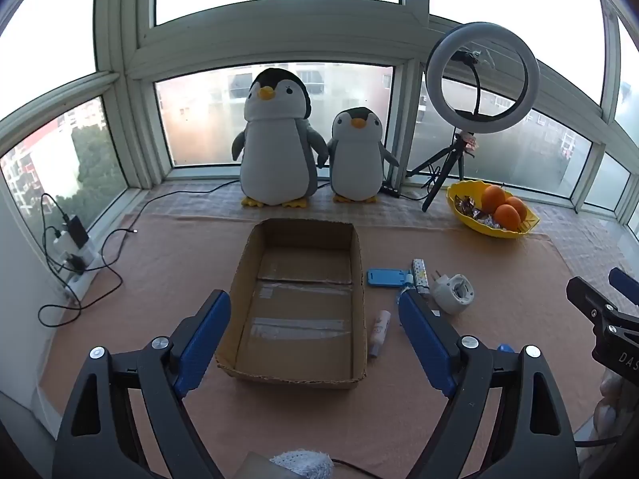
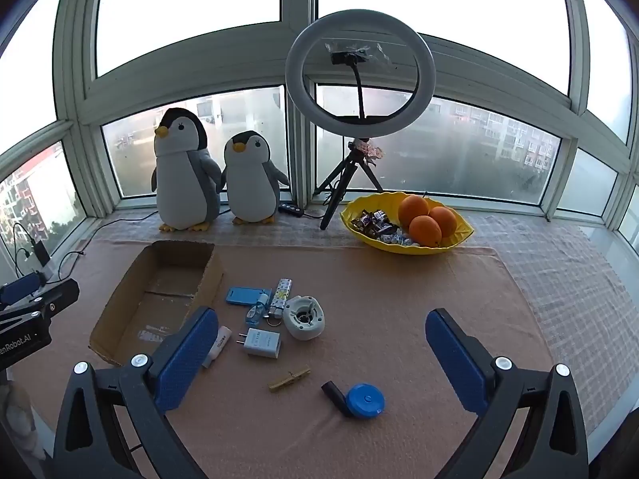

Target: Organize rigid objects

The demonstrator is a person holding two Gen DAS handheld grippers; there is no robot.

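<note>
An open cardboard box (image 1: 239,275) (image 2: 120,299) lies on the pink cloth, with nothing inside. Right of it are a blue phone stand (image 2: 243,295), a patterned lighter (image 2: 282,293), a small blue bottle (image 2: 255,313), a white round device (image 2: 304,316), a white charger plug (image 2: 261,342), a white tube (image 2: 221,341), a wooden clothespin (image 2: 289,378), a black stick (image 2: 333,393) and a blue tape measure (image 2: 365,399). My left gripper (image 1: 315,303) hovers open over the box's near end. My right gripper (image 2: 319,319) hovers open above the small items, holding nothing.
Two plush penguins (image 1: 275,139) (image 1: 357,155) stand at the window. A ring light on a tripod (image 2: 361,76) and a yellow bowl (image 2: 403,247) with oranges and candies sit behind the items. A power strip with cables (image 1: 74,255) lies at far left.
</note>
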